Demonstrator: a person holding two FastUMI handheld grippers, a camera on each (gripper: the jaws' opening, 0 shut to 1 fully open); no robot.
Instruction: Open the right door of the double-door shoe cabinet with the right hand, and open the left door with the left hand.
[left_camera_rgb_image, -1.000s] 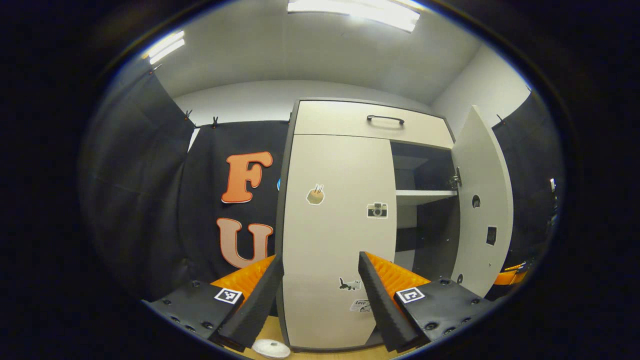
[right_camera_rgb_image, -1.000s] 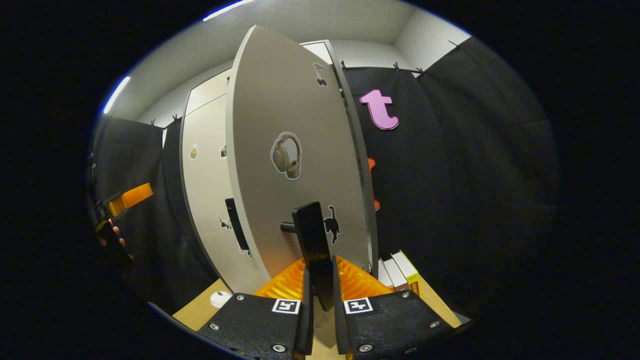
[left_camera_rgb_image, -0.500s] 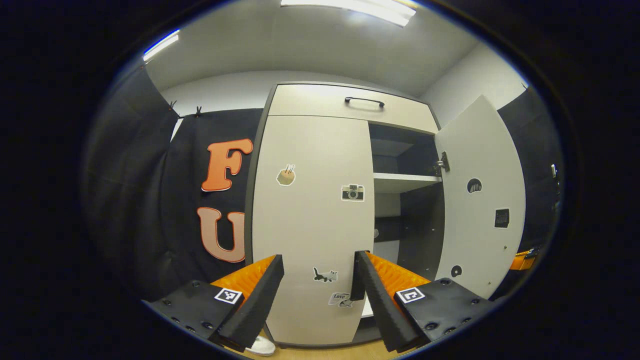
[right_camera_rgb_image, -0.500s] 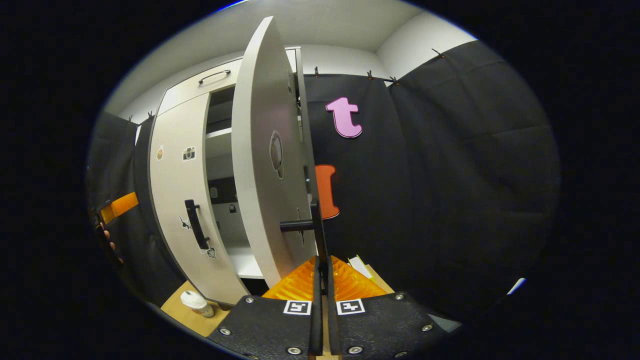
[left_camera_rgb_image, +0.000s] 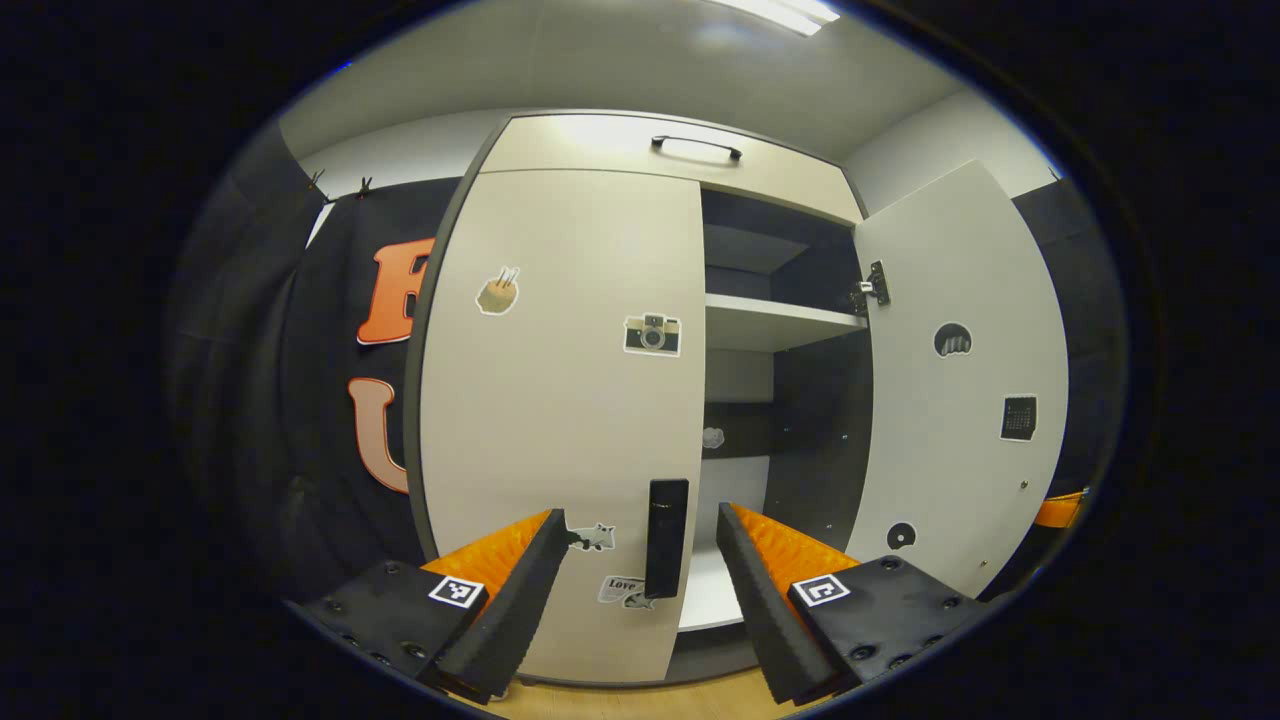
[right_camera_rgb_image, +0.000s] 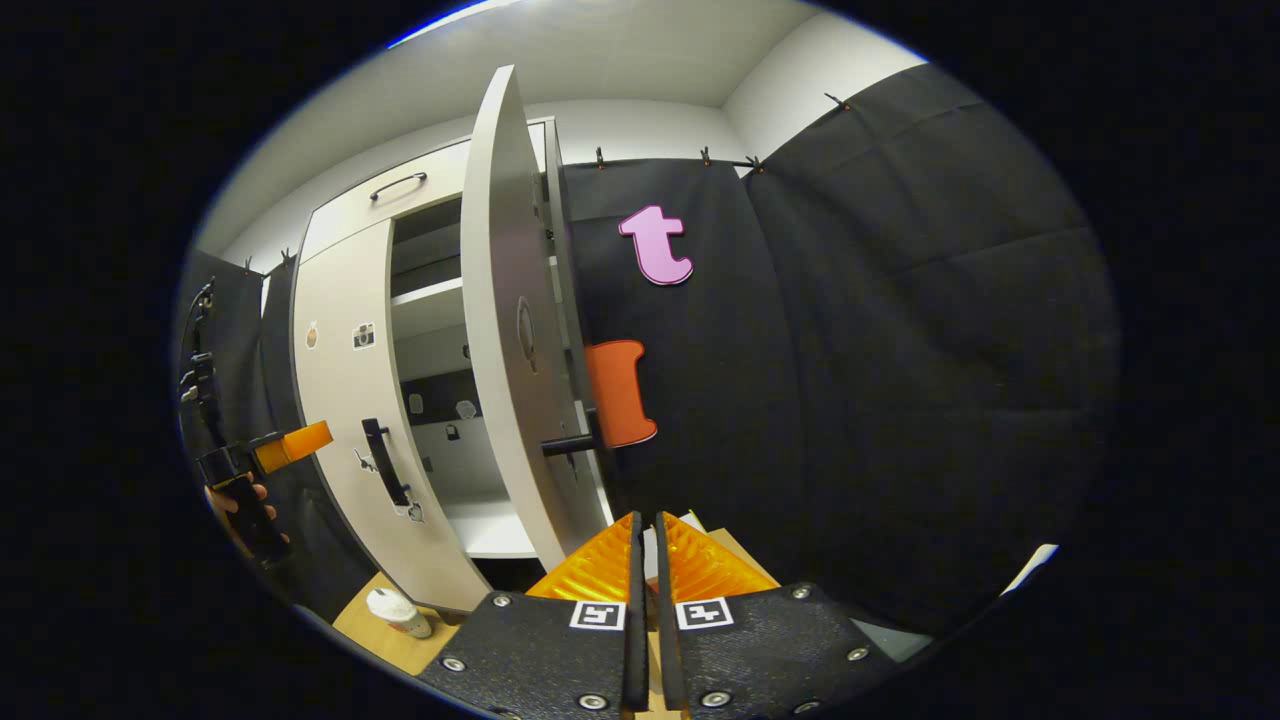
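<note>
Facing the cabinet (left_camera_rgb_image: 560, 400), the left gripper (left_camera_rgb_image: 640, 560) spreads wide before the closed door's handle (left_camera_rgb_image: 666, 537); the right gripper (right_camera_rgb_image: 646, 560) (fingers nearly together, empty) sits beside the open door (right_camera_rgb_image: 500, 330).

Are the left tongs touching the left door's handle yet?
Apart. In the left gripper view the left tongs stand open either side of the left door handle, with a clear gap on each side.

- left tongs (left_camera_rgb_image: 640, 590): black textured mounts, screws along edges, square black-white marker tag on each
- right tongs (right_camera_rgb_image: 647, 600): same black mounts, screws, two marker tags
- ribbed wedge-shaped fingers
</note>
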